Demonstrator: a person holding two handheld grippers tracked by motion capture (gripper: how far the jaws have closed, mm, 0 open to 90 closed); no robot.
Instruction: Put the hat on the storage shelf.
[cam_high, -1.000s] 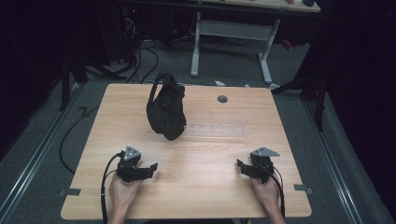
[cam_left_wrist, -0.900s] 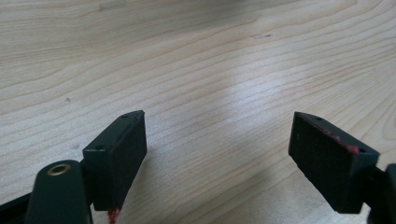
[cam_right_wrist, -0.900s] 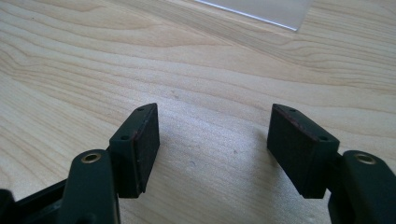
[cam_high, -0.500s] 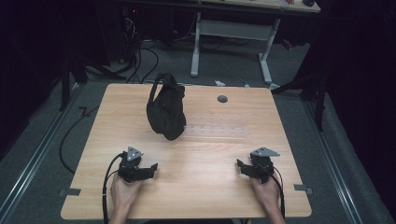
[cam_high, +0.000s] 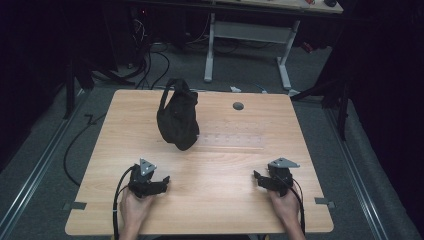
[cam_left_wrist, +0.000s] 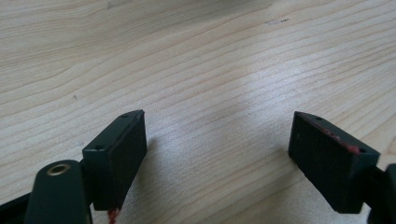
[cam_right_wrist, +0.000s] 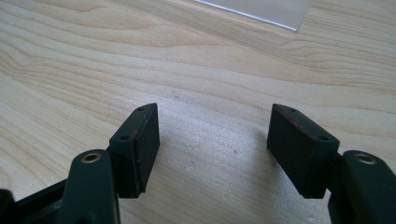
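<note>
Grippers (cam_high: 162, 181) (cam_high: 258, 179): two; bag (cam_high: 178, 120): one.

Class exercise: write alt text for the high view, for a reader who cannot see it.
A black bag stands on a wooden table, a clear ruler lying beside it. Nearer the camera, the left gripper and right gripper rest apart, holding nothing.

Wooden table (cam_high: 220, 200) with black bag (cam_high: 177, 120)

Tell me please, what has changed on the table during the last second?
Nothing has visibly changed. The left gripper and the right gripper rest at the near edge of the table as before, jaws open and empty. The black bag and the clear ruler lie where they were.
</note>
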